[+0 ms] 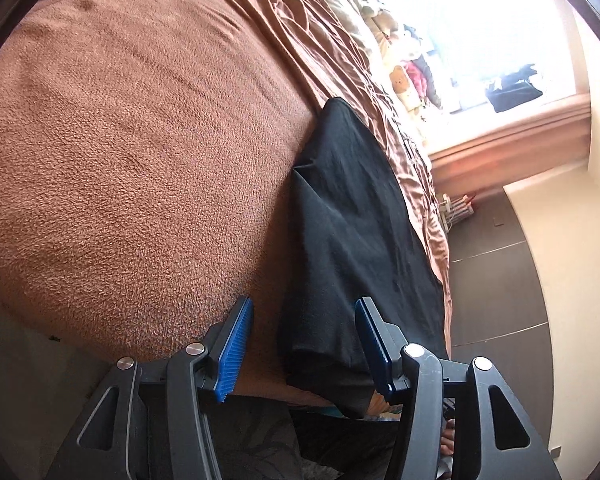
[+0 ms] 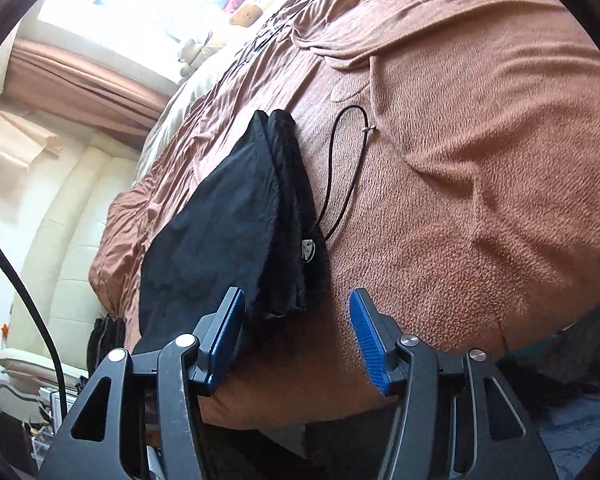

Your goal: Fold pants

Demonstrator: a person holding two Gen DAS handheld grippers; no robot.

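Observation:
The black pants (image 1: 352,216) lie folded in a long strip on the brown fleece blanket (image 1: 140,152), running away from me. My left gripper (image 1: 304,302) hangs open at their near end. The cloth lies between the blue pads (image 1: 236,344), and neither pad presses on it. In the right wrist view the pants (image 2: 220,232) show their waistband end, with a black drawstring loop (image 2: 340,172) lying loose on the blanket (image 2: 480,160). My right gripper (image 2: 296,293) is open too. The pants' near corner sits just inside its left pad (image 2: 224,336), and bare blanket lies under the right one.
The bed's near edge (image 2: 300,404) drops off just below both grippers. Beyond the pants are rumpled bedding (image 1: 340,40), soft toys (image 1: 400,80) and a bright window (image 1: 480,32). Dark floor (image 1: 496,280) runs beside the bed. A cream padded seat (image 2: 72,240) stands at the left.

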